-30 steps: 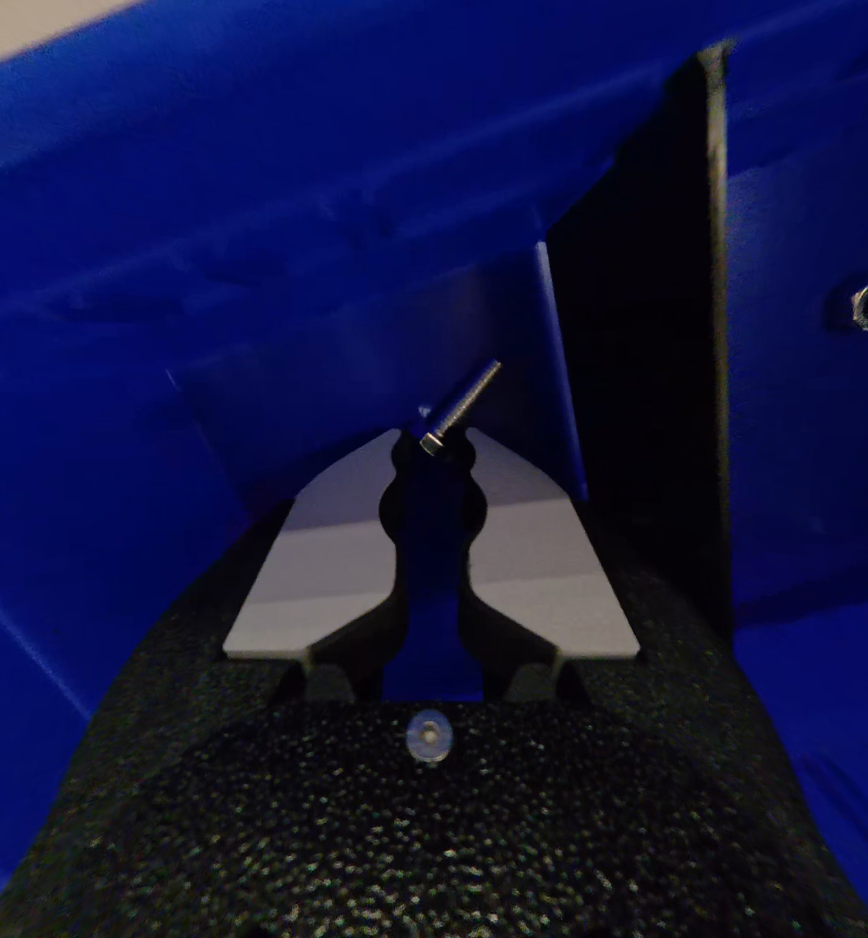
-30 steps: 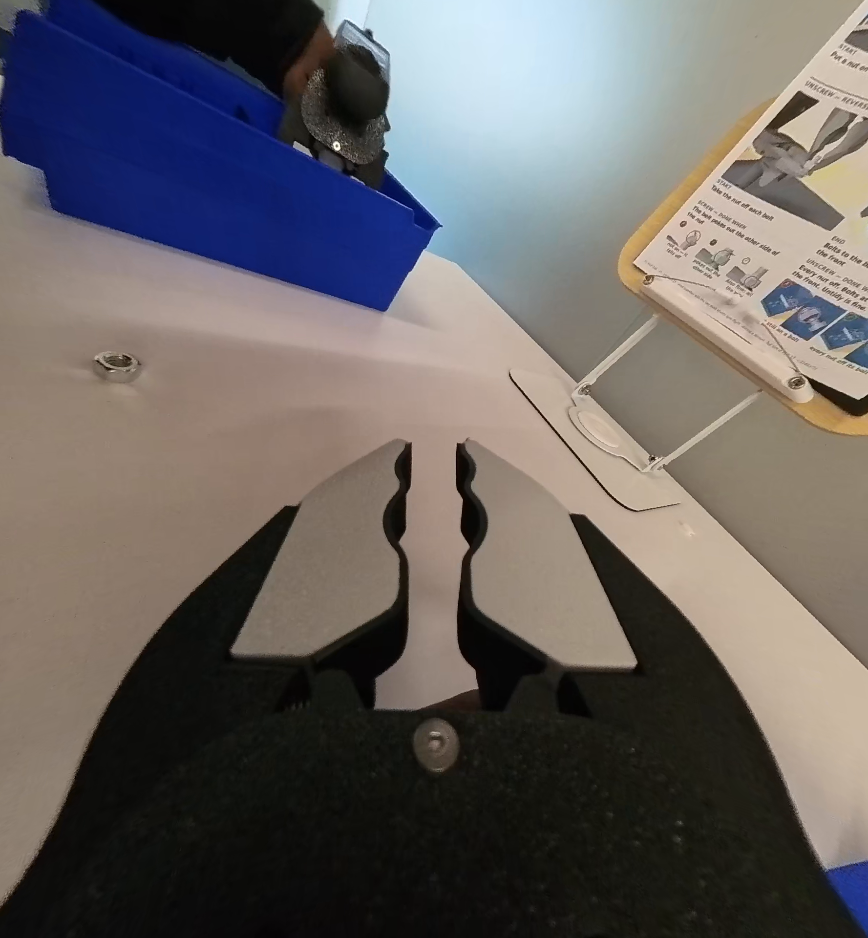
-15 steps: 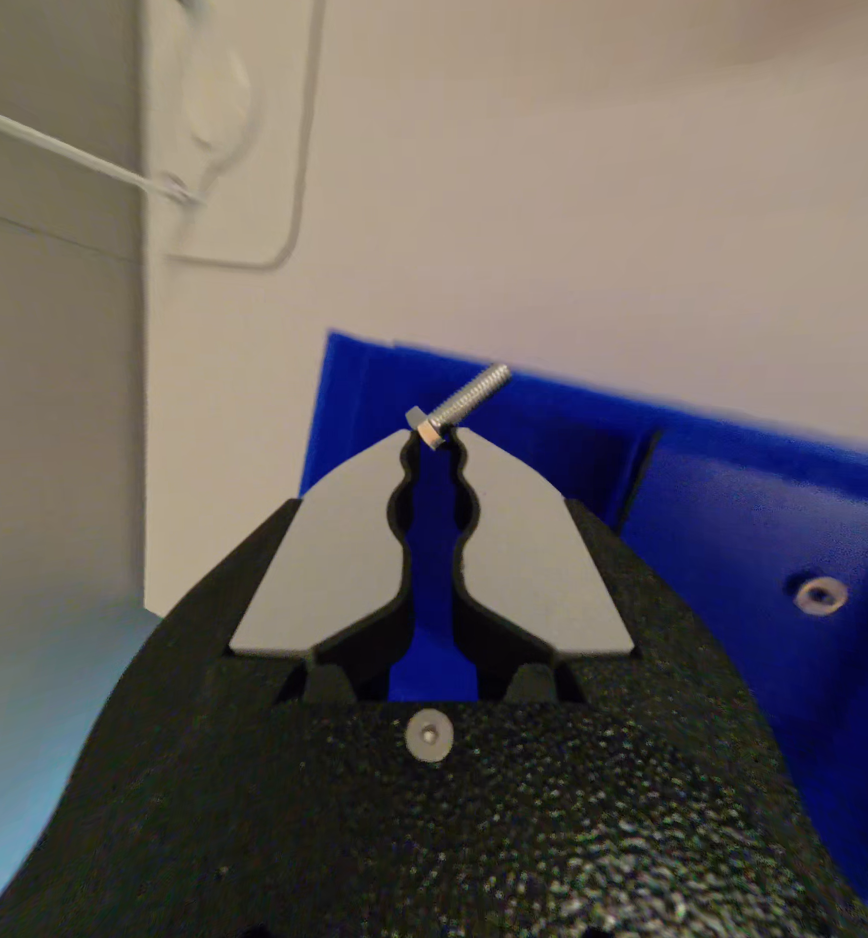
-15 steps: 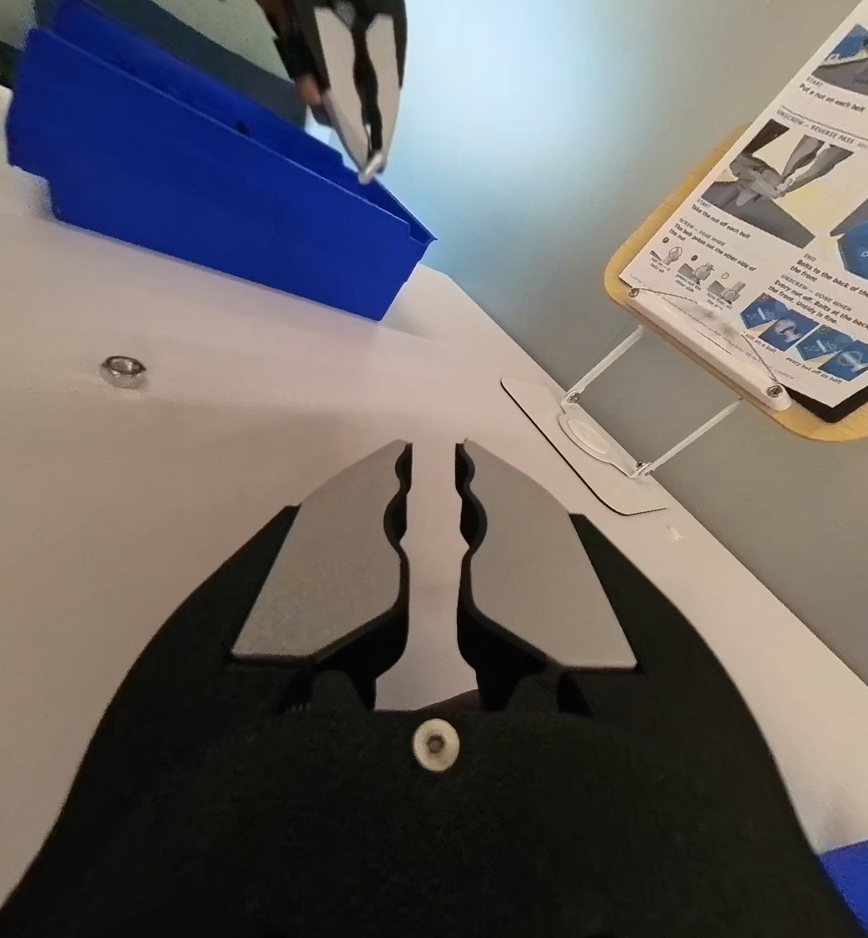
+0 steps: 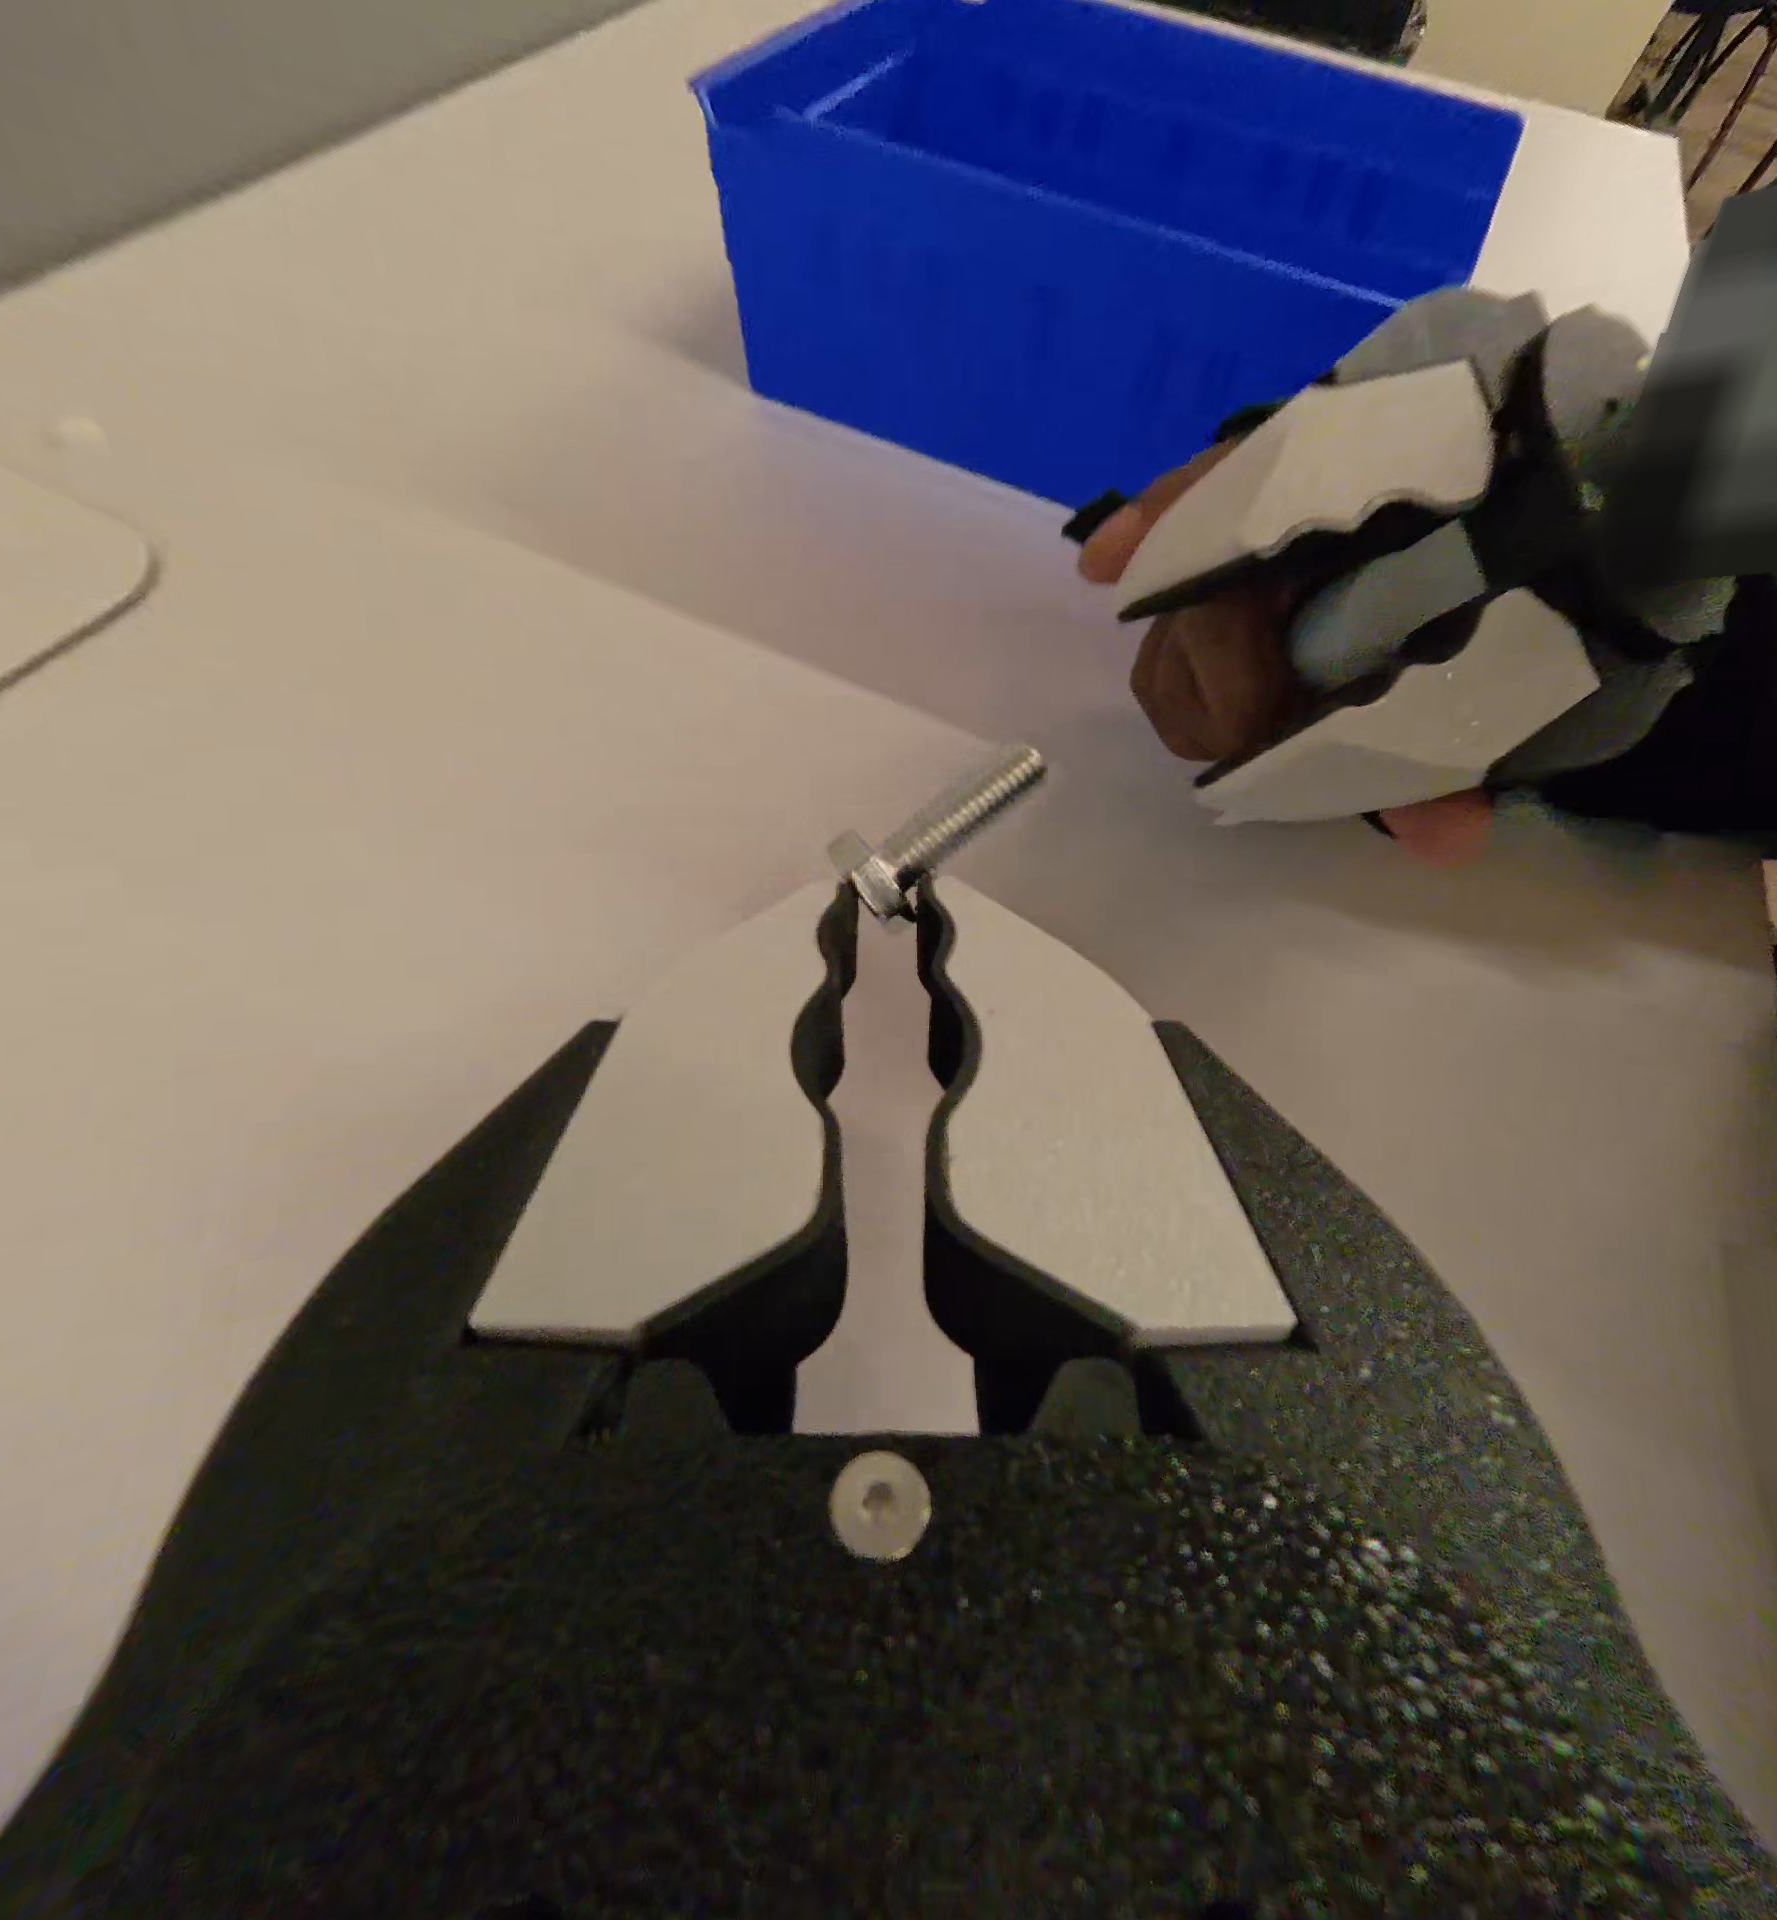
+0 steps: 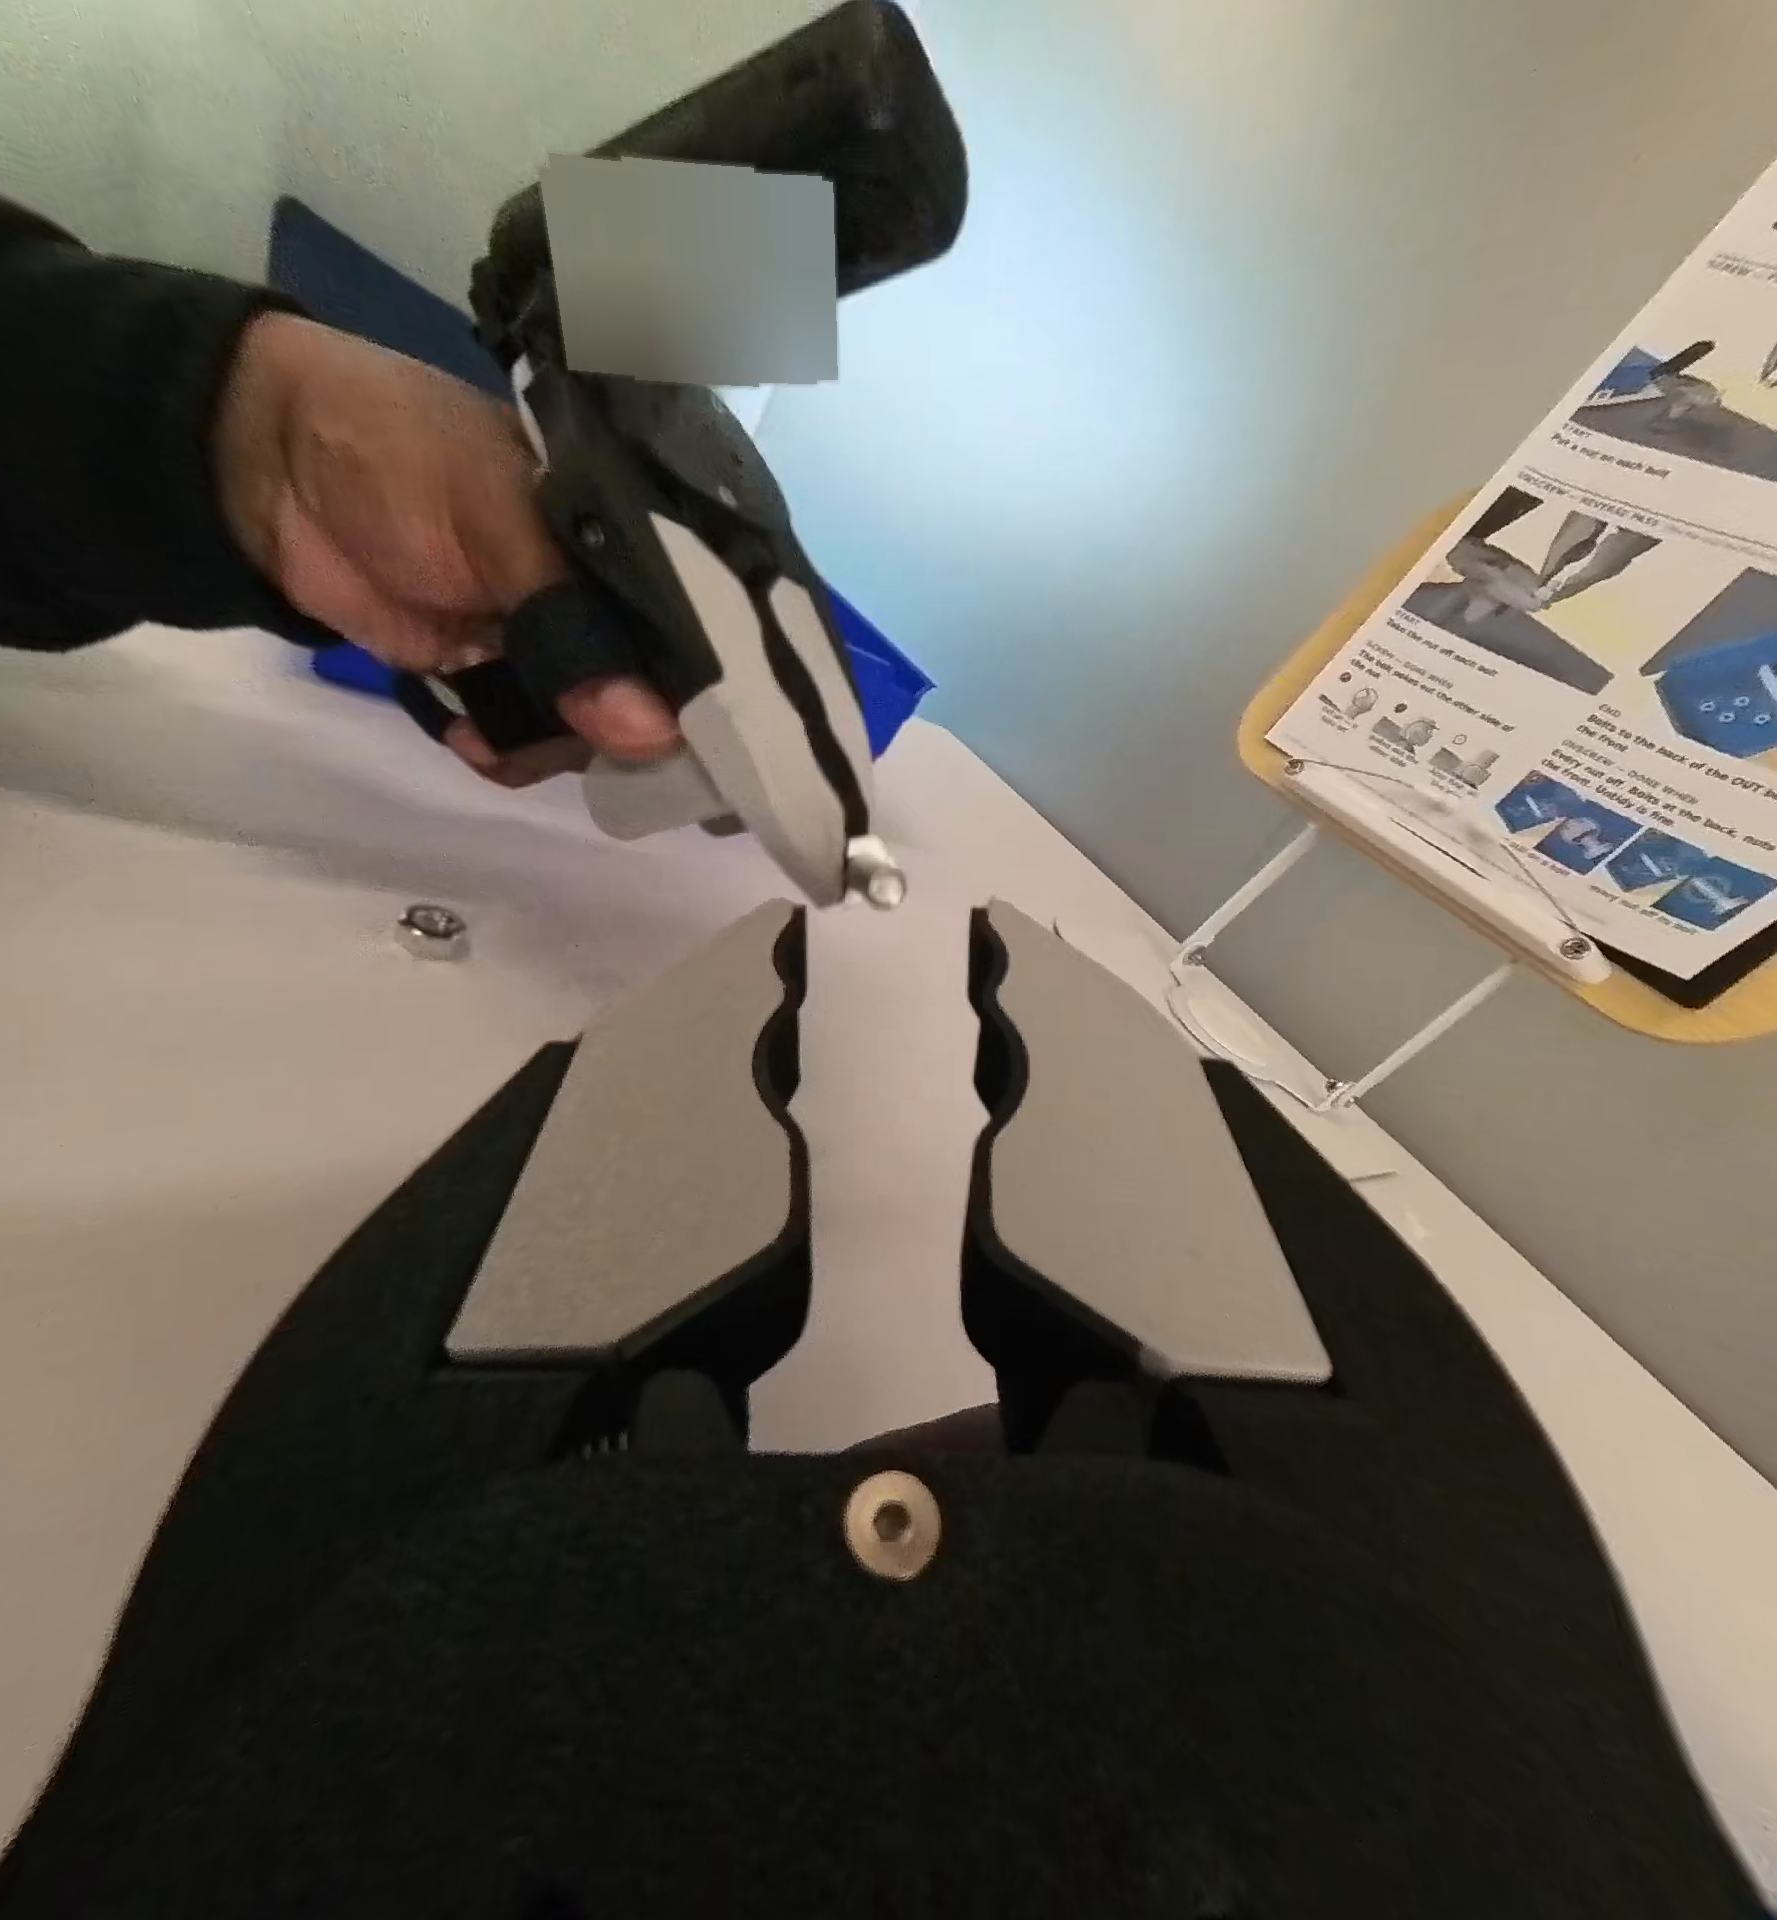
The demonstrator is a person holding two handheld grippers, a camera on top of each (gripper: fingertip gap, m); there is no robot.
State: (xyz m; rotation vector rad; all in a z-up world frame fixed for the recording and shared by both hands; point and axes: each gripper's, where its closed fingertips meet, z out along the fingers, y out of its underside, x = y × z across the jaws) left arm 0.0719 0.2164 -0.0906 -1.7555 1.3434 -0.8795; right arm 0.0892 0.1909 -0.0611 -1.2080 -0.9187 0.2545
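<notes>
My left gripper (image 5: 882, 902) is shut on the hex head of a small silver bolt (image 5: 951, 826), whose threaded shaft sticks out ahead to the upper right over the white table (image 5: 396, 675). The same bolt (image 6: 873, 878) shows end-on at the left gripper's tips in the right wrist view, just above my right gripper (image 6: 889, 920). My right gripper is open and empty, its fingers apart. It also shows in the left wrist view (image 5: 1164, 696), to the right of the bolt, in a person's hand.
A blue plastic bin (image 5: 1071, 270) stands on the table behind the grippers. A loose silver nut (image 6: 432, 930) lies on the table left of my right gripper. A picture sheet on a wooden board (image 6: 1549, 727) stands on a wire stand at the right. Across from one pair of fingers to the other is roughly 5 cm. Between my left fingertips and the loose silver nut (image 6: 432, 930) there is roughly 12 cm.
My left gripper lifted the bolt out of the blue bin and carried it across to a spot just in front of my right gripper. My right gripper's fingers opened wider.
</notes>
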